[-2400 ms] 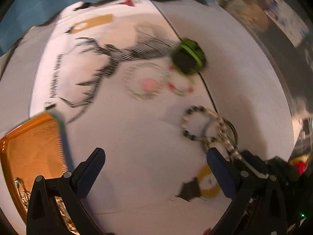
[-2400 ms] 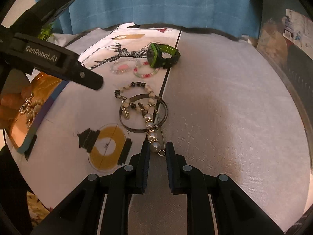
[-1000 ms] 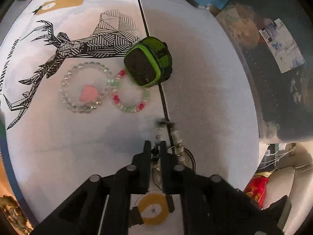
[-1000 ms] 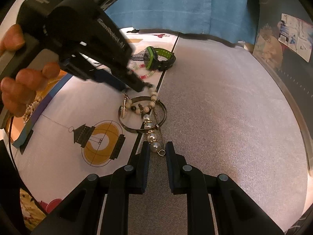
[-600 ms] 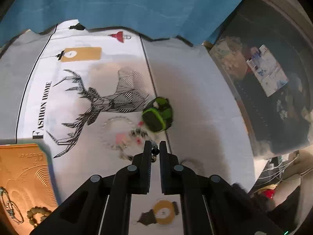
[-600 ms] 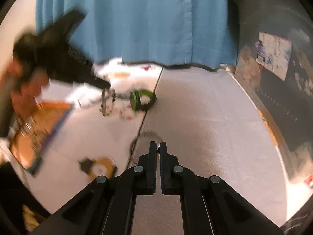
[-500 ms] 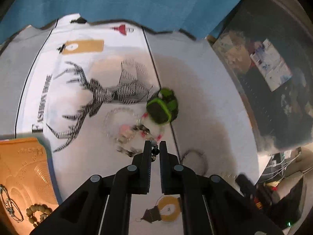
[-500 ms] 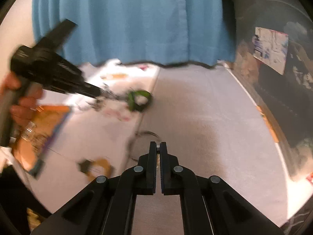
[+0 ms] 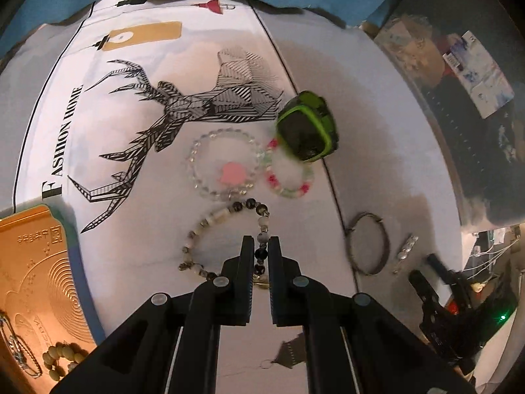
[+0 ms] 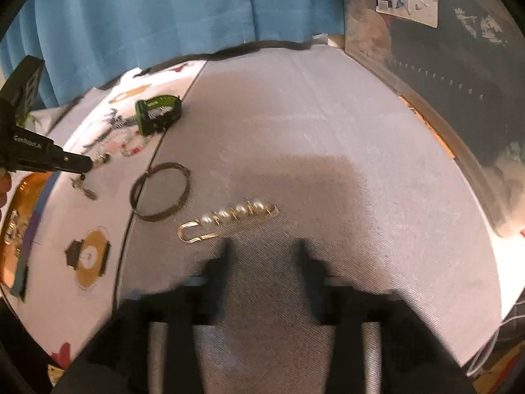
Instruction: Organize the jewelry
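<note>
My left gripper [image 9: 261,243] is shut on a black-and-cream beaded bracelet [image 9: 226,216], which loops out ahead of the jaws. In the right wrist view the same gripper [image 10: 82,165] holds the bracelet [image 10: 80,182] dangling just above the printed cloth. My right gripper [image 10: 262,249] is blurred, its jaws opening with nothing between them. A gold pin with pearls [image 10: 229,220] lies flat on the grey cloth just ahead of its fingertips. An orange tray [image 9: 36,262] with some jewelry in it sits at the lower left.
A green watch [image 9: 306,131], a clear bead bracelet with a pink charm [image 9: 223,167] and a pink-and-green bracelet [image 9: 290,180] lie on the deer-print cloth. A dark metal bangle [image 10: 160,195] rests left of the pin. A blue curtain hangs behind; clutter lines the right edge.
My right gripper has opened and left the pearl pin lying on the grey cloth. My left gripper pulled the beaded bracelet off the bangle and carried it left.
</note>
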Demonstrator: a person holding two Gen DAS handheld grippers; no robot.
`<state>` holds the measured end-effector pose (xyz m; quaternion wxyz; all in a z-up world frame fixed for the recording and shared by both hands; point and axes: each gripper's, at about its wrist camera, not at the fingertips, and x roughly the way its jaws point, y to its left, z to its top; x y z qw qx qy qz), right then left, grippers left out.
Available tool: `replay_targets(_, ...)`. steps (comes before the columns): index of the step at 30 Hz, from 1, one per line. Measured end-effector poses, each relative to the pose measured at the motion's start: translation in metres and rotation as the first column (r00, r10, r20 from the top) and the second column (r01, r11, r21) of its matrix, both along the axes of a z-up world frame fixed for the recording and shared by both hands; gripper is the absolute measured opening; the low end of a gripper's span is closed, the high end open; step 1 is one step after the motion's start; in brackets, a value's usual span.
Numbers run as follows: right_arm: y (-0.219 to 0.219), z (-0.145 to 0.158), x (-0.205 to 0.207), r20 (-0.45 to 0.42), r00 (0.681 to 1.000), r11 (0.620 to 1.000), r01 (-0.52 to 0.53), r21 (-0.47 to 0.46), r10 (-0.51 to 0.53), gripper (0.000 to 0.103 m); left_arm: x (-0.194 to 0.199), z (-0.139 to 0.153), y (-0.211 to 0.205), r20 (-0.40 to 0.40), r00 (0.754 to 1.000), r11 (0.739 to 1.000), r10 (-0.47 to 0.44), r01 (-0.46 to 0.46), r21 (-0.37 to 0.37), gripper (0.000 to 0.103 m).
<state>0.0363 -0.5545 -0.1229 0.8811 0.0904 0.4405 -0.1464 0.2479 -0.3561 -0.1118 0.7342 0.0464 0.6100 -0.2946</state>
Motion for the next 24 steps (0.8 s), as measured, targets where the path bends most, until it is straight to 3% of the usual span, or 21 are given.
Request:
replay_targets(4,0.008,0.002,0.002,0.015,0.999,0.999,-0.034,-0.001,0.034,0.065,0.005,-0.008,0.006,-0.009,1.000,0.999,0.014,-0.014,0.031,0.022)
replay_targets(12,-0.003,0.000,0.038,0.038,0.995,0.988,0.083,0.131,-0.089,0.065,0.005,-0.006,0.014,-0.011,1.000,1.000,0.006,-0.006,0.028,0.034)
replay_targets(18,0.007,-0.008,0.045,-0.045,0.994,0.995,0.100,-0.021,-0.101,0.065,0.005,-0.005,0.014,-0.011,1.000,0.999,-0.009,0.010,0.043,0.040)
replay_targets(20,0.006,-0.008,0.038,-0.035,0.994,0.994,0.105,-0.021,-0.106,0.065,0.003,-0.003,0.016,-0.017,1.000,0.998,-0.005,0.006,0.066,0.042)
replay_targets(21,0.006,-0.008,0.036,-0.036,0.993,0.994,0.108,-0.023,-0.109,0.065,0.002,0.002,0.017,-0.017,1.000,0.999,-0.018,0.018,0.043,0.042)
replay_targets(24,0.005,-0.008,0.034,-0.029,0.993,0.993,0.116,-0.029,-0.117,0.065,0.001,0.010,0.018,0.033,0.999,0.998,-0.024,0.022,0.055,0.051)
